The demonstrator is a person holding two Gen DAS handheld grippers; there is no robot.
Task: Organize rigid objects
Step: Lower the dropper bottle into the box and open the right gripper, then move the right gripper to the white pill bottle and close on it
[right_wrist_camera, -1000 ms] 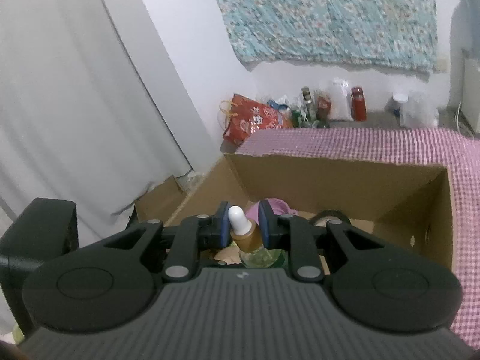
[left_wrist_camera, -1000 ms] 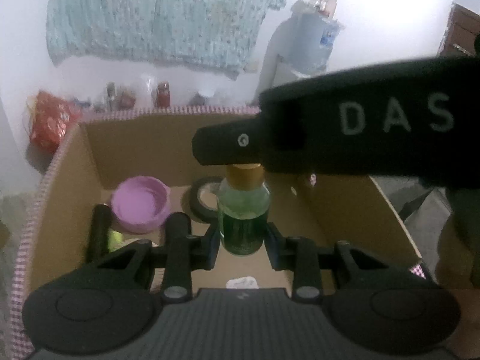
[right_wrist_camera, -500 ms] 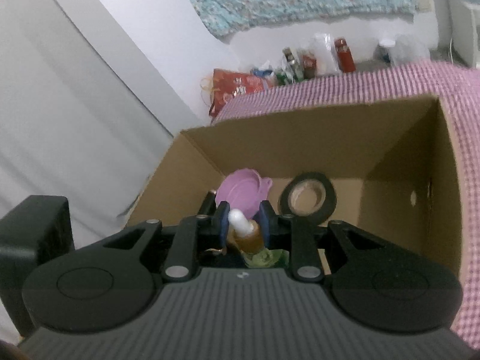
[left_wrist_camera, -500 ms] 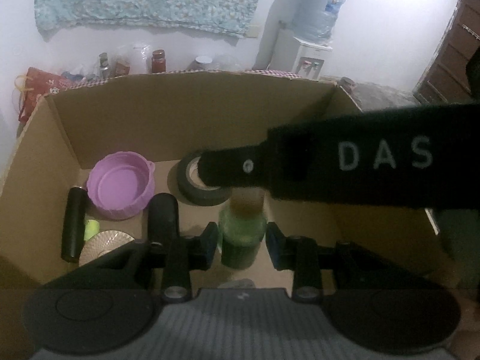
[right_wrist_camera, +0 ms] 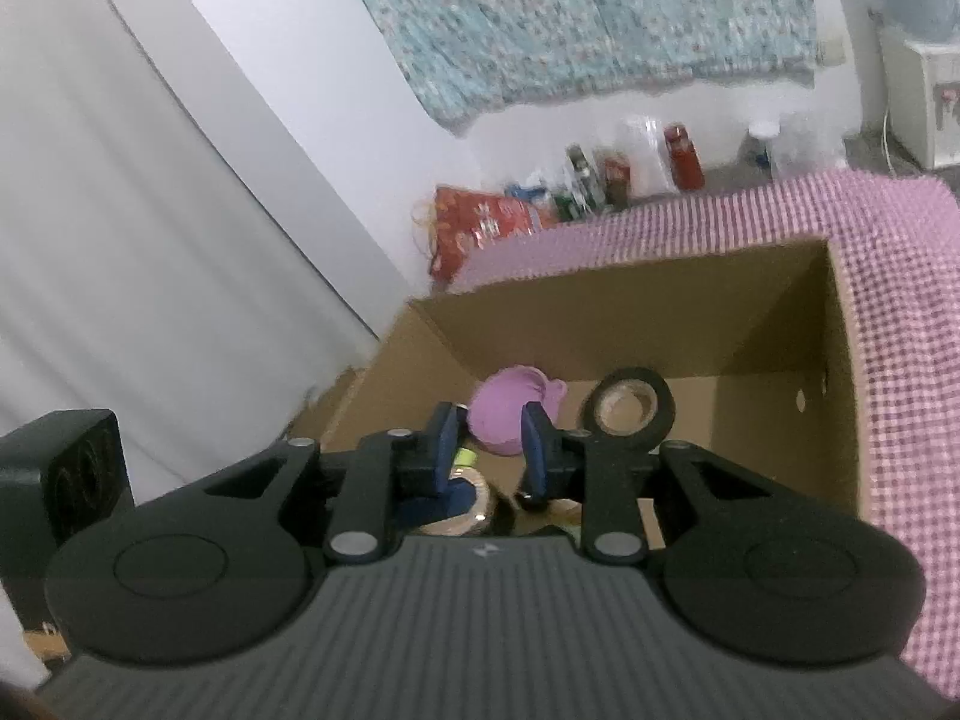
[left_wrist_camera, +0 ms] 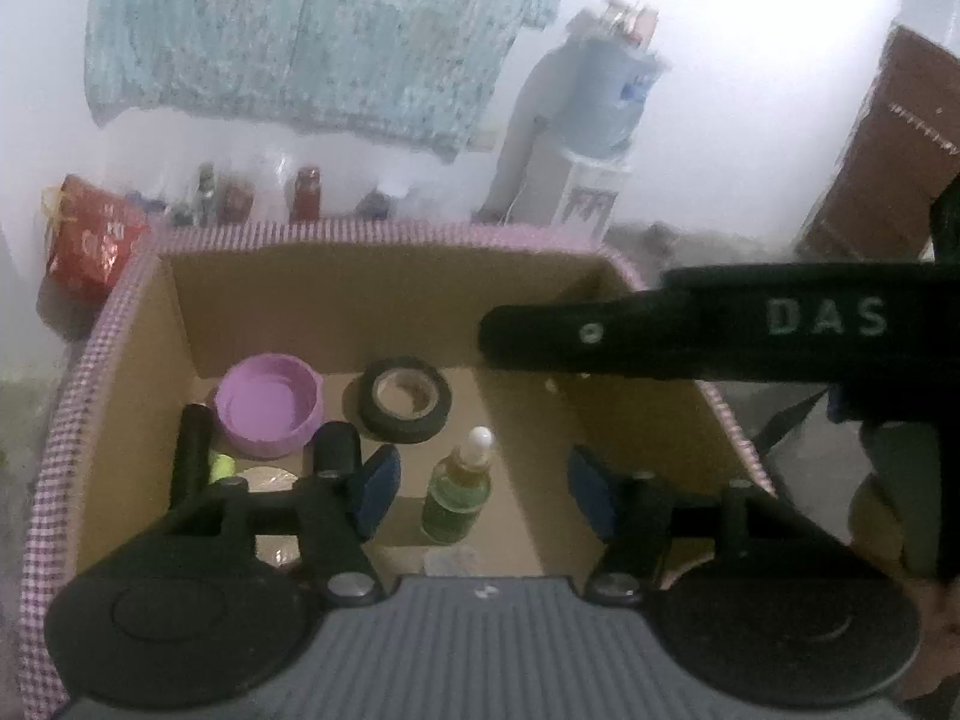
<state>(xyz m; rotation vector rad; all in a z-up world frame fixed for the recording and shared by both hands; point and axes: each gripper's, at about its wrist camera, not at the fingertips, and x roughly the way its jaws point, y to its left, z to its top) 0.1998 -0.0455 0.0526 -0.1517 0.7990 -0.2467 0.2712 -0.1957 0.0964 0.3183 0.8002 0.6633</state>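
In the left wrist view, a purple bowl (left_wrist_camera: 267, 405) and a tape roll (left_wrist_camera: 405, 399) lie mid-frame in the cardboard box (left_wrist_camera: 372, 294). The dropper bottle (left_wrist_camera: 459, 495) stands upright lower centre, between the left gripper's (left_wrist_camera: 480, 495) released jaws, untouched. The right gripper (right_wrist_camera: 486, 450) hangs above the box, jaws parted and empty.

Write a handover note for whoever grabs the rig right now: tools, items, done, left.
Left tool: open, empty, above the cardboard box.
Right tool: open, empty, over the box's near edge.
Dropper bottle: upright on the box floor, free of both tools.
Also in the box: purple bowl, black tape roll, a black cylinder along the left wall.
Done: dropper bottle is in the box.
Left: no further items visible outside the box in these views; check the surroundings before continuing.
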